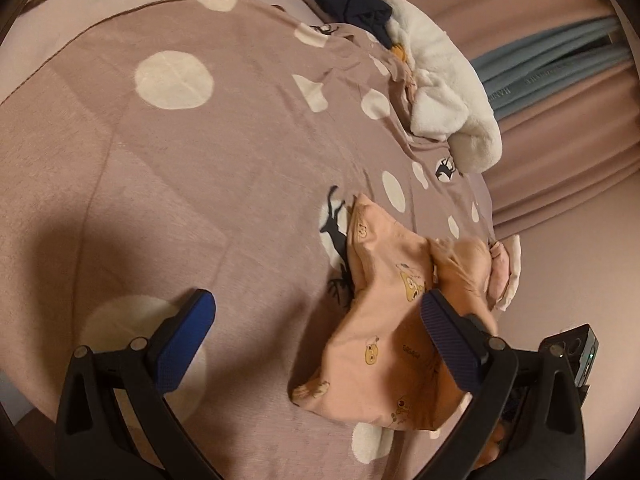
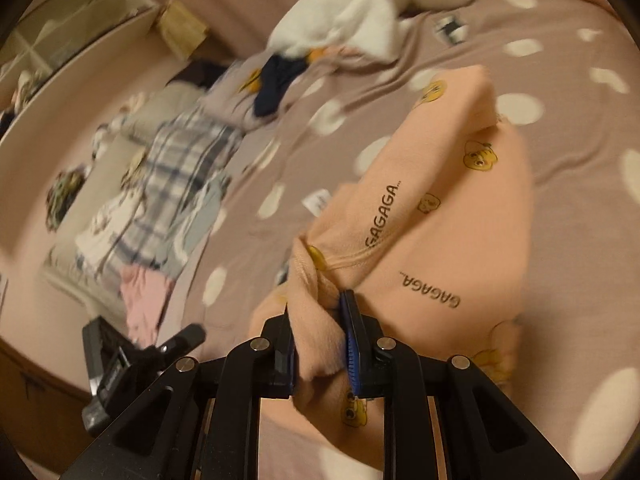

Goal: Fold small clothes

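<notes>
A small peach garment point(image 1: 384, 332) with yellow cartoon prints and "GAGAGA" lettering lies bunched on the dotted mauve bedspread point(image 1: 200, 168). My left gripper point(image 1: 316, 320) is open above the bed, its right finger over the garment's edge, and holds nothing. In the right wrist view the same garment point(image 2: 452, 216) is lifted and draped. My right gripper point(image 2: 318, 320) is shut on a bunched fold of it, with the cloth pinched between the blue pads. The left gripper's body shows at the lower left of the right wrist view point(image 2: 132, 364).
A white fleece garment point(image 1: 444, 92) and a dark navy item point(image 1: 356, 8) lie at the bed's far right edge. In the right wrist view a plaid cloth point(image 2: 176, 184) and a pink piece point(image 2: 144, 300) lie beside the bed. Pink curtains point(image 1: 568, 168) hang beyond.
</notes>
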`<state>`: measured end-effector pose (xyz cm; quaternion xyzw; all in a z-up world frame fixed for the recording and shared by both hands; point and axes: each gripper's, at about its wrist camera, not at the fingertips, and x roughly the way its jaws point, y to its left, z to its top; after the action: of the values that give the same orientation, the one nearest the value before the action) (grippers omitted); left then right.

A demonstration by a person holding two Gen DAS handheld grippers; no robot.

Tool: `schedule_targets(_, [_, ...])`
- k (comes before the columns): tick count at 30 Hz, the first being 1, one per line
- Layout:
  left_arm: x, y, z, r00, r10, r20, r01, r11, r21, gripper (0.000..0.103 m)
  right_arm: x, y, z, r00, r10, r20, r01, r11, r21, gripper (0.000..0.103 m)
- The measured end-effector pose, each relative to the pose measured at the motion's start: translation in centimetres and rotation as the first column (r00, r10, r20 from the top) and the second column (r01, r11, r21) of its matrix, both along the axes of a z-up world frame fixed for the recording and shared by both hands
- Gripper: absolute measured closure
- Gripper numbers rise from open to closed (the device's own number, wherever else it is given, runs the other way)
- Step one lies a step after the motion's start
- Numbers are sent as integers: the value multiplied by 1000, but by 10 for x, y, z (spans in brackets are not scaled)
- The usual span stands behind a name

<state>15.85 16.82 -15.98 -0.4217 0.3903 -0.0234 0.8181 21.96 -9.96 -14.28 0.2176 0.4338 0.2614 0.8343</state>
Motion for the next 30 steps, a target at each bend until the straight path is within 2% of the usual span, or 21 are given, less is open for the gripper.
schedule_targets(4, [-2, 13, -3, 1000, 21, -9, -21, 999, -50, 0, -5, 30, 1, 997, 78, 12, -77, 996, -33, 81])
schedule_targets(8, [-4, 15, 2, 1000, 20, 0, -20, 999, -33, 0, -8, 37, 5, 994, 103, 21, -103, 995, -15, 81])
schedule_targets(12, [-7, 14, 4, 1000, 5, 10, -5, 1000, -28, 0, -8, 36, 14, 993, 118, 32, -119, 991, 59, 81])
schedule_targets(14, [-7, 13, 3, 1000, -3, 9, 4, 999, -45, 0, -11, 38, 25, 988, 132, 78, -139, 986, 88, 81])
schedule_targets(15, [-5, 13, 2, 1000, -6, 5, 6, 999, -50, 0, -13, 41, 29, 984, 145, 106, -153, 986, 73, 81])
schedule_targets(16, [-4, 13, 1, 1000, -7, 1, 8, 999, -52, 0, -15, 47, 31, 979, 161, 122, -164, 986, 14, 81])
schedule_targets(18, [-2, 12, -1, 1000, -8, -14, 7, 999, -51, 0, -16, 63, 19, 982, 174, 69, -167, 981, -94, 81])
schedule_targets(19, [-2, 12, -3, 1000, -8, -23, 7, 999, -51, 0, -17, 68, 9, 981, 193, 32, -189, 975, -114, 79])
schedule_targets(22, [-1, 10, -5, 999, -12, -35, 10, 999, -49, 0, -20, 79, -20, 966, 249, -65, -256, 958, -132, 79])
schedule_targets(26, [-1, 10, -5, 999, -13, -40, 11, 999, -43, 0, -27, 83, -23, 956, 287, -55, -291, 952, -97, 79])
schedule_targets(30, [1, 10, -7, 998, -8, -56, 5, 999, -42, 0, -32, 87, -16, 949, 314, -31, -315, 939, -136, 78])
